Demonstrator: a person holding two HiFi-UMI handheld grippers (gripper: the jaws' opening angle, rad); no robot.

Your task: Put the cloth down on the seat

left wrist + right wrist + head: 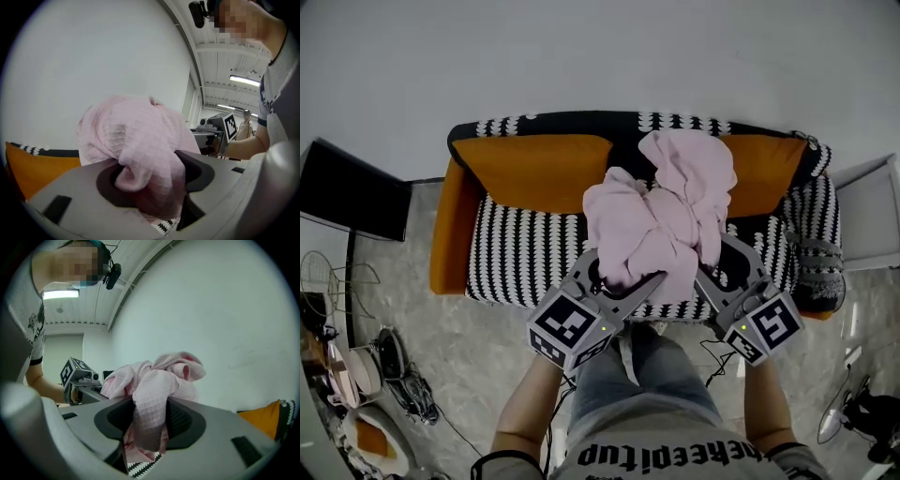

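Observation:
A crumpled pink cloth point(661, 220) hangs in the air in front of the sofa, over the black-and-white patterned seat point(520, 258). My left gripper point(623, 281) is shut on its lower left part and my right gripper point(712, 272) on its lower right part. In the left gripper view a thick fold of the cloth point(131, 136) fills the gap between the jaws of the left gripper point(150, 180). The right gripper view shows a waffle-textured fold of the cloth point(159, 376) pinched between the pads of the right gripper point(150, 420). The other gripper's marker cube point(72, 371) sits close by.
The sofa has orange back cushions point(534, 169) and an orange left arm point(450, 234). A grey bag point(816, 272) lies at the seat's right end. A dark table point(352, 192) stands left, a white cabinet point(872, 211) right. Bowls and cables point(370, 375) litter the floor.

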